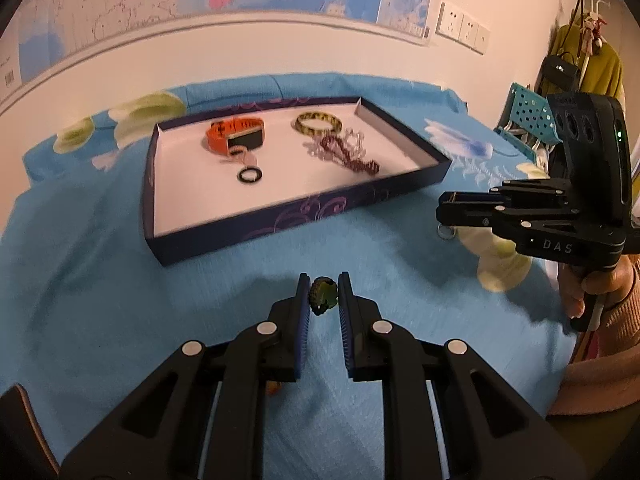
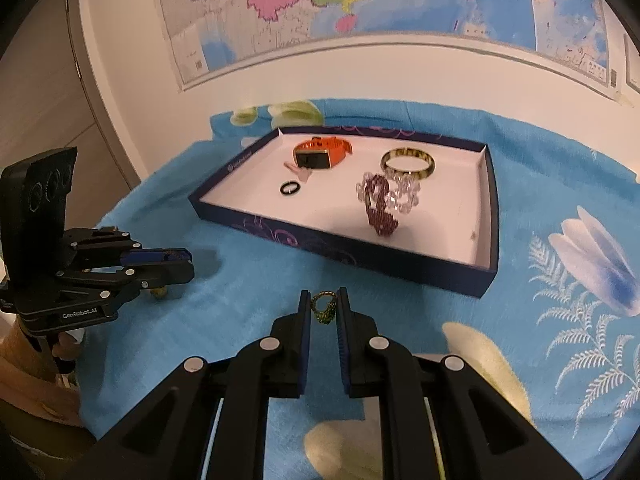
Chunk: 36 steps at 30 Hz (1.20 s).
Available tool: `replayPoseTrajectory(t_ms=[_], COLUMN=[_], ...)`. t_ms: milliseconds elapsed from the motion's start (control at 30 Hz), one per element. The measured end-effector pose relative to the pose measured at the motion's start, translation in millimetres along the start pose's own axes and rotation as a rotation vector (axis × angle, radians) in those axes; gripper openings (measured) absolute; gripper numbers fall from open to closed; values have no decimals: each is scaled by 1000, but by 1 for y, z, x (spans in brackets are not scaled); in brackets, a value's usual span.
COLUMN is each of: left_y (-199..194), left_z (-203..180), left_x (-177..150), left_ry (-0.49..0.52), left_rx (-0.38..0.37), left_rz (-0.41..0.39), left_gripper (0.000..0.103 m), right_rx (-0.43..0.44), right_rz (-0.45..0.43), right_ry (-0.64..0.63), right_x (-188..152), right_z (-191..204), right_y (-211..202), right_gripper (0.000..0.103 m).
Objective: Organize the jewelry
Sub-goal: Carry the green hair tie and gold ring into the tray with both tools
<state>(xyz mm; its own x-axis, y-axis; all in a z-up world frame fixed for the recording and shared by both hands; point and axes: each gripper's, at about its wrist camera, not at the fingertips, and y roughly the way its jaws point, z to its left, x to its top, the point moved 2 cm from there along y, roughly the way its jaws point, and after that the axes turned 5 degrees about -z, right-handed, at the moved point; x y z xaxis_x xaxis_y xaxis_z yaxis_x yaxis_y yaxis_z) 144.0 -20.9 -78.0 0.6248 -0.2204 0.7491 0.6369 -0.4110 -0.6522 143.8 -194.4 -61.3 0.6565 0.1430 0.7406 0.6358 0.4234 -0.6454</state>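
Overhead, wall map (image 2: 360, 8); blue floral cloth (image 1: 100, 280) (wrinkled) under tray (image 1: 256, 228).

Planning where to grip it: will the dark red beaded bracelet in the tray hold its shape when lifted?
Probably not. The dark red beaded bracelet lies twisted in the tray, so it looks floppy. It lies against the clear beaded bracelet and might drag it.

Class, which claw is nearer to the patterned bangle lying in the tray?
Right. The right claw sits before the tray's bangle end; the left claw is before the watch end.
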Motion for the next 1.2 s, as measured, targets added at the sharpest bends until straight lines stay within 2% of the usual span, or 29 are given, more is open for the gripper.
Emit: replayPoseTrajectory(t_ms=[433, 1200], left_y=[-10, 4], left_z=[4, 15], left_x=[31, 59], left_ry=[6, 3], left_rx=[16, 41], left_rz=[-85, -120], left_gripper=[14, 14], right_rx=[-3, -19], right_rz=[-51, -92], right_ry=[-1, -20], right_x=[19, 48], right_z=[-3, -16], right_y=[-4, 6], right_gripper=[11, 11])
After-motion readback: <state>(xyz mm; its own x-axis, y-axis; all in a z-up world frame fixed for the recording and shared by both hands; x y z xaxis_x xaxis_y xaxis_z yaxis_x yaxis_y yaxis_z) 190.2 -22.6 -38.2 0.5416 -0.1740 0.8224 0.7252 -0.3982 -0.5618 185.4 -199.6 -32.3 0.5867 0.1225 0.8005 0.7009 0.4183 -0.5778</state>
